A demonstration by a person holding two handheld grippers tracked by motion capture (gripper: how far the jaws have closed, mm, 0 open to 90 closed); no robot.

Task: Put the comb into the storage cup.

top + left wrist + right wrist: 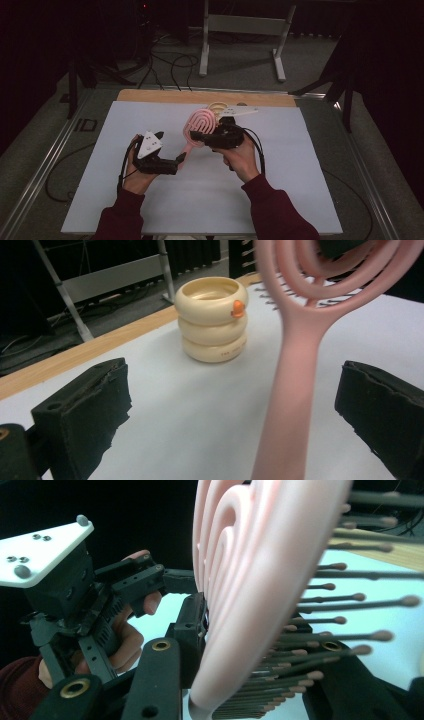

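The pink hairbrush (200,127) is held above the bench (150,210). The right gripper (212,136) fingers clamp the brush head. The left gripper (180,161) fingers are released, spread on either side of the handle. A cream ringed holder (213,320) stands near the far bench edge.

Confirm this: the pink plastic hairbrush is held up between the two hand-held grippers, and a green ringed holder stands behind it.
Not quite. The ringed holder is cream with a small orange knob, not green, as the left gripper view shows. The pink plastic hairbrush is indeed up between the left hand-held gripper and right hand-held gripper.
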